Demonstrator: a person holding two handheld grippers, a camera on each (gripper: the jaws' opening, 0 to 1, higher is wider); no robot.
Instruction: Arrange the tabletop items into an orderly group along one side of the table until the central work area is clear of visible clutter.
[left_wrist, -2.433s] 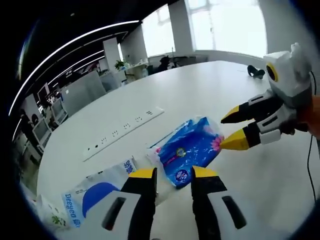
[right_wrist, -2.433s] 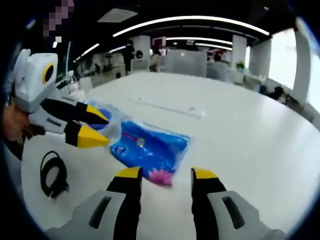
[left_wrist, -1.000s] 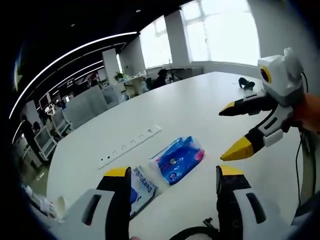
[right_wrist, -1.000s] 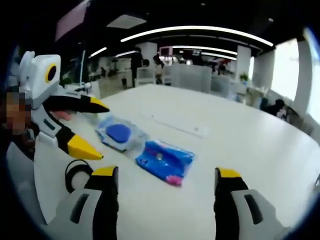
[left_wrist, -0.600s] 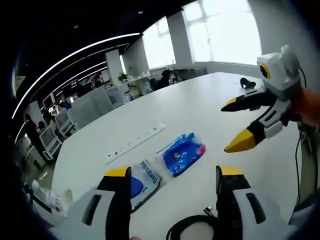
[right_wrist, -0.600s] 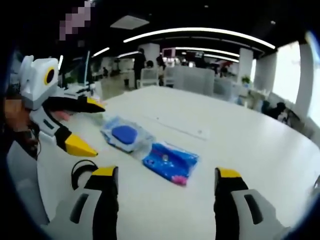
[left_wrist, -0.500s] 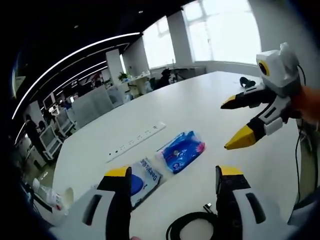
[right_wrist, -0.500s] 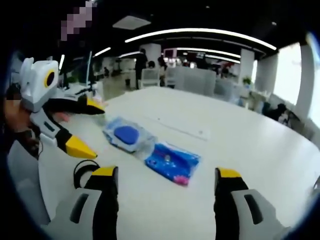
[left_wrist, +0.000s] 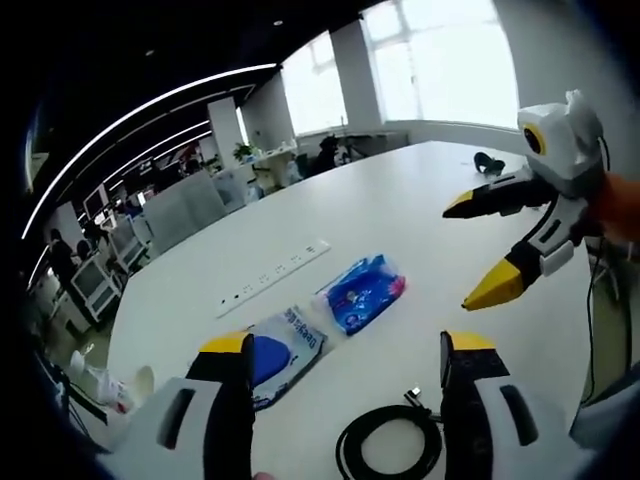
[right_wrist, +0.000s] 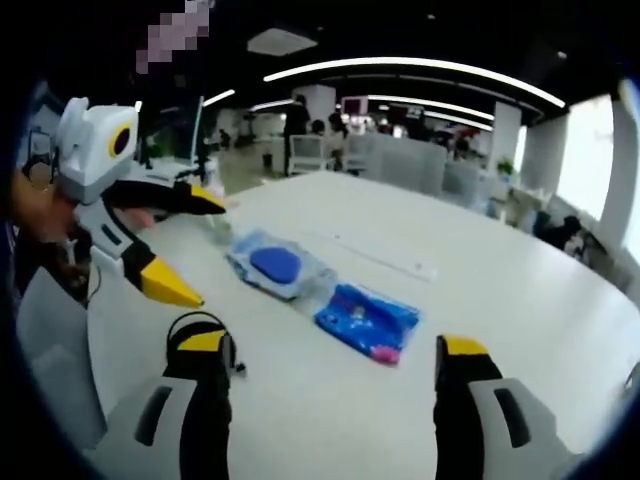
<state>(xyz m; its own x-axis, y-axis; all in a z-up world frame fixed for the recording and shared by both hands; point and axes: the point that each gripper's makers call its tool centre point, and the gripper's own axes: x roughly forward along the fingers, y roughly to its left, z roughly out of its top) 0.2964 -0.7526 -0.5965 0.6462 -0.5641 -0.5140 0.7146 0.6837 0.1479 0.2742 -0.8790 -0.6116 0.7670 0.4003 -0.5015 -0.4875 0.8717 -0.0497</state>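
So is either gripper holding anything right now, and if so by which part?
Nothing is held. The left gripper and the right gripper are both open above the table; the blue packet and clear pouch lie untouched.

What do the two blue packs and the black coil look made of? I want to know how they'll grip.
Blue pack: soft, glossy plastic film, by its sheen and crinkles. Clear-edged pack: seemingly thin transparent plastic around a blue patch. Black coil: probably a rubber- or plastic-sheathed cable, matte. Both tongs are open.
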